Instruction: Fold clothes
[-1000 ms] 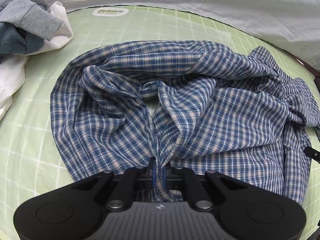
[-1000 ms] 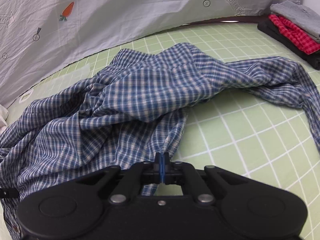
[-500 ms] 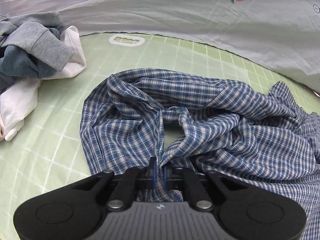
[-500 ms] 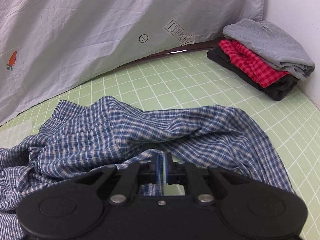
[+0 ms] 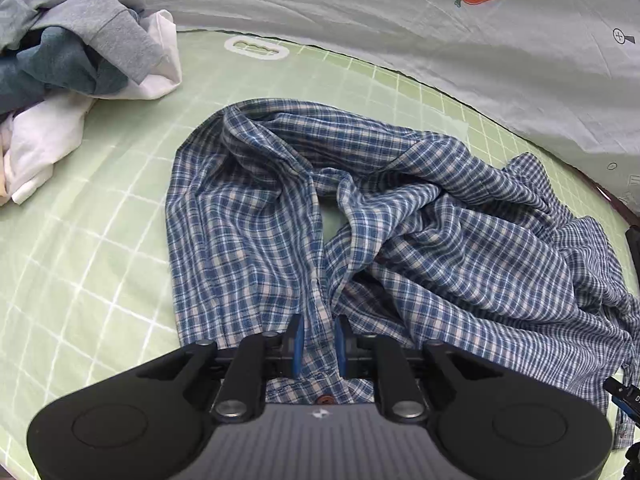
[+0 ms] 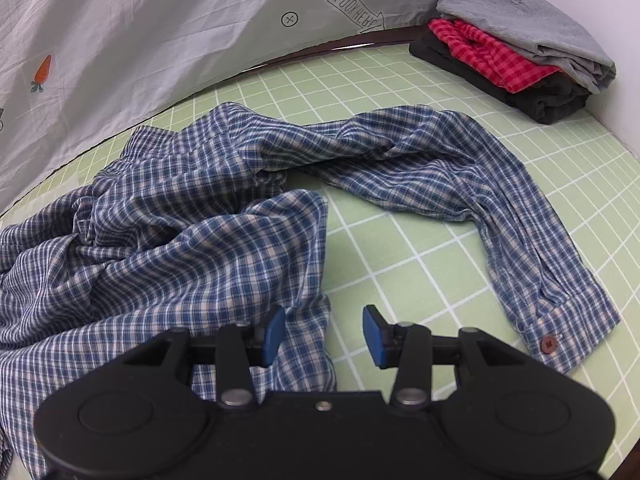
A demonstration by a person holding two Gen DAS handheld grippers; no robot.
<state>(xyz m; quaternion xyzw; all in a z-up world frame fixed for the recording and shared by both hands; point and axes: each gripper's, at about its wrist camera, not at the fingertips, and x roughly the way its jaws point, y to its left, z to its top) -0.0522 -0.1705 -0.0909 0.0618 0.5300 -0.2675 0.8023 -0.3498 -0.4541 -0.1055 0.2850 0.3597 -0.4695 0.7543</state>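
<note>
A blue-and-white plaid shirt (image 5: 400, 240) lies crumpled on the green grid mat (image 5: 100, 260). My left gripper (image 5: 318, 344) hovers over its near edge. Its jaws are opening, and the button placket runs loosely between the blue pads (image 5: 297, 346). In the right wrist view the shirt (image 6: 180, 248) spreads to the left, with one sleeve (image 6: 500, 208) curving right to a cuff with a dark red button (image 6: 548, 344). My right gripper (image 6: 324, 336) is opening wide over the shirt's hem, which lies slack below its left pad (image 6: 274, 334).
A loose heap of grey, teal and white clothes (image 5: 72, 64) sits at the mat's far left. A folded stack of grey, red-checked and black garments (image 6: 520, 52) stands in the far right corner. A grey printed sheet (image 6: 160, 40) hangs behind the mat.
Both grippers were shut on shirt fabric and have let it go; their jaws now stand apart. The shirt has settled on the mat. The right gripper moved right, bringing the sleeve and cuff into view.
</note>
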